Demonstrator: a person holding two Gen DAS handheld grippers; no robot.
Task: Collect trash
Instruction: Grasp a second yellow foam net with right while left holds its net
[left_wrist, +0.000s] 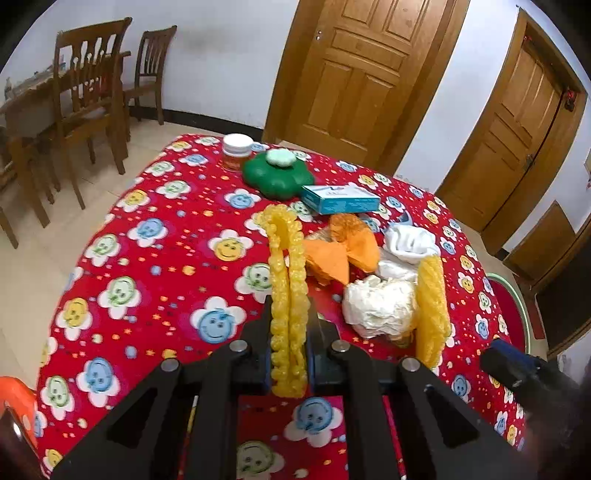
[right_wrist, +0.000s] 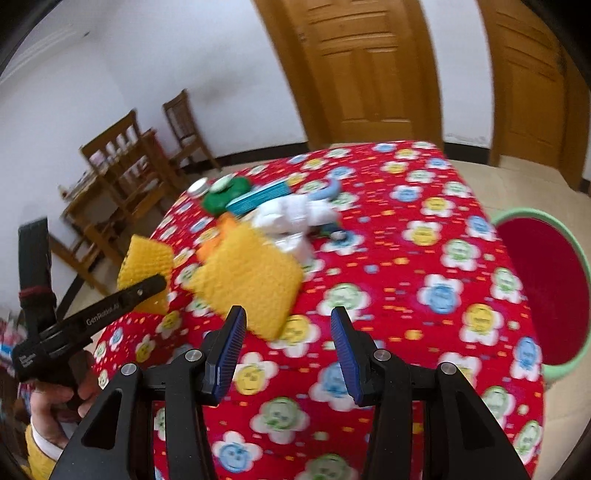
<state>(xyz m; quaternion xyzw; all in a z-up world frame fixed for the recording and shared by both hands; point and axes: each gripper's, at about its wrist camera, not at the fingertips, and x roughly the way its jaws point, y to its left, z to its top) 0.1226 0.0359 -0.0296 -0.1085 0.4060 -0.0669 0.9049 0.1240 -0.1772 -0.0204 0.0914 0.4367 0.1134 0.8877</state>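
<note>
My left gripper (left_wrist: 289, 314) is shut on a yellow foam net sleeve (left_wrist: 286, 266), held above the red flowered tablecloth (left_wrist: 166, 258); the same sleeve (right_wrist: 146, 271) shows in the right wrist view, clamped in the left gripper (right_wrist: 155, 284). A second yellow foam net (right_wrist: 247, 280) lies on the table just ahead of my right gripper (right_wrist: 288, 317), which is open and empty. It also shows in the left wrist view (left_wrist: 432, 306). Orange foam pieces (left_wrist: 341, 251) and crumpled white paper (left_wrist: 380, 302) lie beside it.
A green flower-shaped box (left_wrist: 277, 177), a jar with a white lid (left_wrist: 236, 149) and a blue carton (left_wrist: 340, 197) stand at the table's far side. A green-rimmed red bin (right_wrist: 543, 291) sits on the floor right of the table. Wooden chairs (left_wrist: 88, 92) stand at left.
</note>
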